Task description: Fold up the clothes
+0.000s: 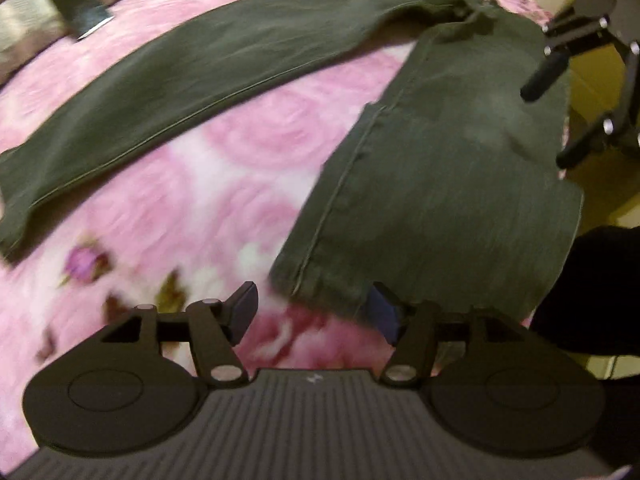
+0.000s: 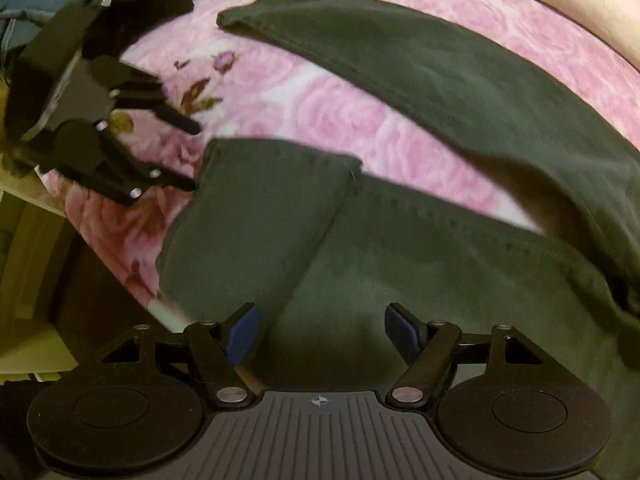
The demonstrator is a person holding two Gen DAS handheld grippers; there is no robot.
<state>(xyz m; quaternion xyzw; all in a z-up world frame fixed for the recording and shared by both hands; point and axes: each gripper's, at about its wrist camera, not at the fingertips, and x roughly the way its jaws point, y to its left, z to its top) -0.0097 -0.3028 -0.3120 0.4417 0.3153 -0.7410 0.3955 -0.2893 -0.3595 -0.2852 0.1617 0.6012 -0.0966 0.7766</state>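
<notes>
Left gripper (image 1: 310,310), jaws parted and empty, at folded trouser leg (image 1: 440,184) hem; right gripper (image 2: 320,334), likewise parted, above its midlength; leg runs between them.

You had a pair of dark olive-green denim trousers (image 1: 248,64) with paler stitched seams spread over a fleece bedspread (image 1: 224,184) printed with pink and white roses, plus a few purple buds and brown leaves. Your left gripper (image 1: 316,312) and your right gripper (image 2: 320,332) were both matte black with blue finger pads (image 2: 242,332). A flat black rectangular object (image 1: 80,6) lay on beige bedding.
</notes>
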